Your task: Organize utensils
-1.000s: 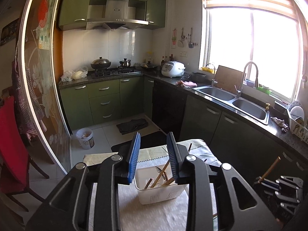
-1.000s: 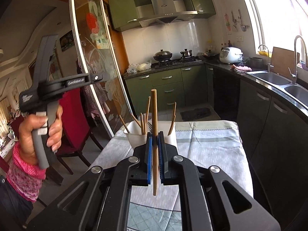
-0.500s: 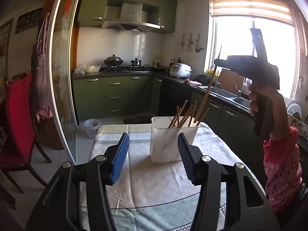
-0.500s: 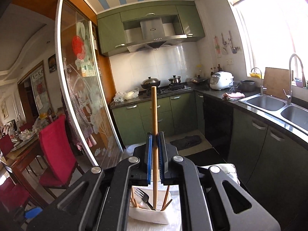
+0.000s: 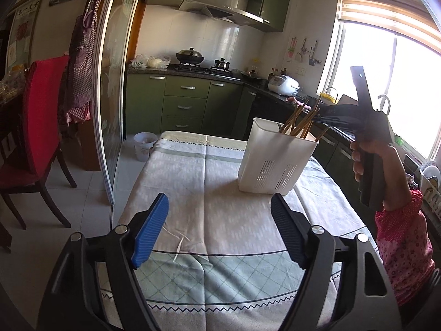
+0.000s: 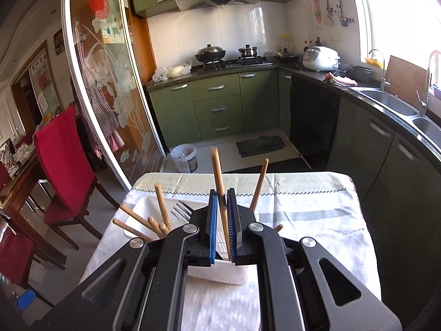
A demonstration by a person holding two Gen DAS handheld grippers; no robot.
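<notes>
While lowering: keep the chopstick [image 6: 220, 193] upright over the white holder [image 5: 275, 162].
Right gripper [image 6: 220, 237]: jaws pinching the chopstick; part them only once its tip is inside.
Left gripper [image 5: 217, 231]: jaws spread, holding nothing, near table [image 5: 193, 171] edge.

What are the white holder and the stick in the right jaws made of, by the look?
Holder: likely moulded plastic, matte white, with slotted vents low on its wall. Chopstick in the right gripper: probably wood or bamboo, plain light brown, unlacquered as far as the blur shows.

Blown-out window [image 5: 399, 82] glare, fisheye-warped edges
</notes>
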